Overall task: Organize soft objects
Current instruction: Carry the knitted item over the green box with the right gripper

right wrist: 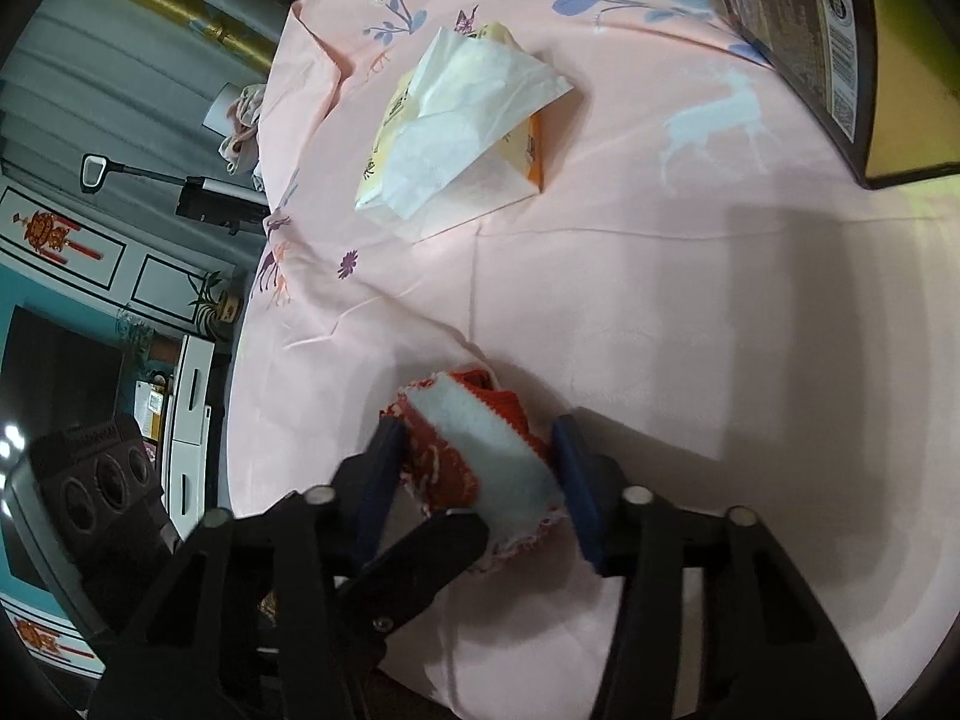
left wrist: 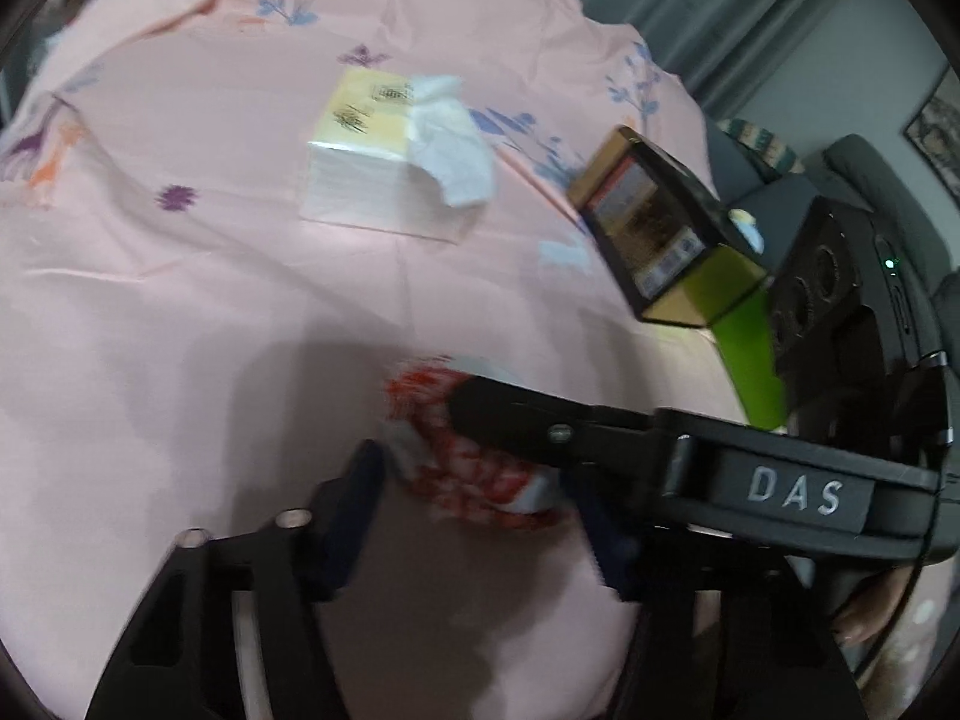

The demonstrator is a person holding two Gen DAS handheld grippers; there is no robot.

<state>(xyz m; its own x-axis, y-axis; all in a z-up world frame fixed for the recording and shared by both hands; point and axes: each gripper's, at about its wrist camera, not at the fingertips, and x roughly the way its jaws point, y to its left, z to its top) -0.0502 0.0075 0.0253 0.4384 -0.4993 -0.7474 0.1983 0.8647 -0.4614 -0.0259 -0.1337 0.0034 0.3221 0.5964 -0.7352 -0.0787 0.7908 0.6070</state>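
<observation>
The red-and-white cloth (right wrist: 480,456) lies bunched on the pink sheet (right wrist: 600,300), near edge of the scene. Left tool (left wrist: 474,480) sits spread around it, jaws apart and not pinching. Right tool (right wrist: 480,468) straddles it too, blue pads either side, open with a gap showing. One left finger lies across the cloth's near end. I'd close just one tool gently on the thick folded middle, so the fabric doesn't slip out. The cloth's long axis runs from far left to near right, the red end pointing away. Farther off: a tissue pack (right wrist: 456,120), then a dark box (right wrist: 840,60) at far right.
</observation>
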